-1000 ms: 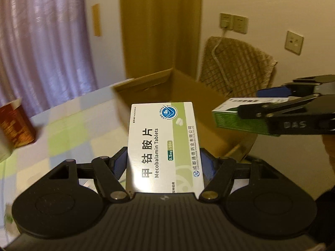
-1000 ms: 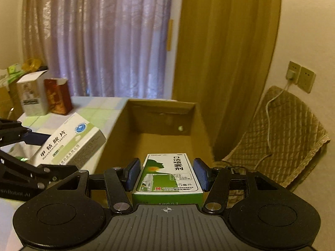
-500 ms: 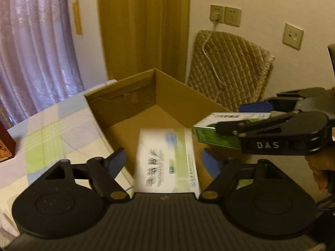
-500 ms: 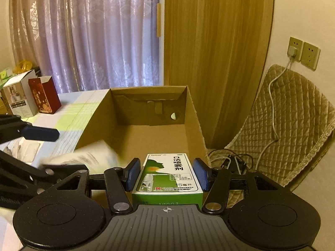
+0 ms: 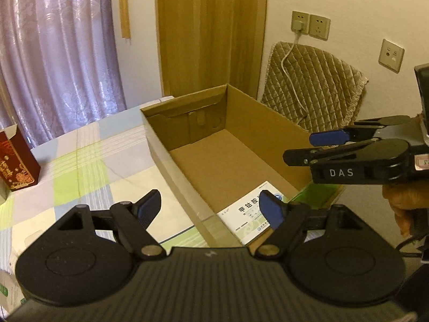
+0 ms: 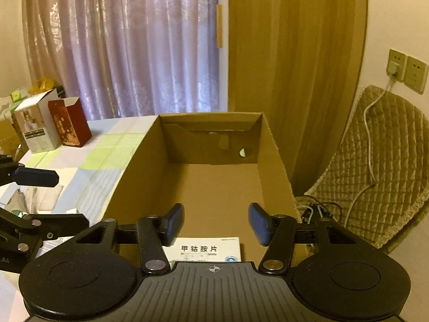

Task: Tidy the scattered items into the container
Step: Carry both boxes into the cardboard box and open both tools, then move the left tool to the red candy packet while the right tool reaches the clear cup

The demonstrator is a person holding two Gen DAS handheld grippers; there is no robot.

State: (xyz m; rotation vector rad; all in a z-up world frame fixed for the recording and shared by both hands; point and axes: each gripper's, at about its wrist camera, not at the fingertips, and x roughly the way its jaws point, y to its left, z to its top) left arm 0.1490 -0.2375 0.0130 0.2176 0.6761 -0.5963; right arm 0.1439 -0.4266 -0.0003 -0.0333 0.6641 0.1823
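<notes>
The cardboard box (image 6: 214, 182) sits open-topped at the edge of the table (image 5: 88, 166), so things can simply be let fall into it from above. Both grippers hang over the near end of the box for that reason.

The left gripper (image 5: 211, 205) has its jaws spread wide and holds nothing. Below it, on the floor of the box at the near end, lies the white tablet packet (image 5: 250, 212), flat and printed side up. From the right wrist view the same tablet packet (image 6: 205, 248) shows just under the right gripper (image 6: 215, 224), whose jaws also stand wide apart with nothing between them. In the left wrist view that right gripper (image 5: 319, 147) reaches in over the right wall of the box, and a green packet (image 5: 319, 194) lies beneath it in the near right corner, next to the white one; it is blurred, so I cannot tell whether it has settled flat.

The far end of the box floor is bare, so there is room for more. Beyond the left side of the box, a red carton (image 6: 71, 124) and a pale carton (image 6: 36, 127) stand upright on the table, well apart from the box. Some flat pale items (image 6: 40, 201) lie on the table nearer the box's left wall; these look like the likely next things to gather.
</notes>
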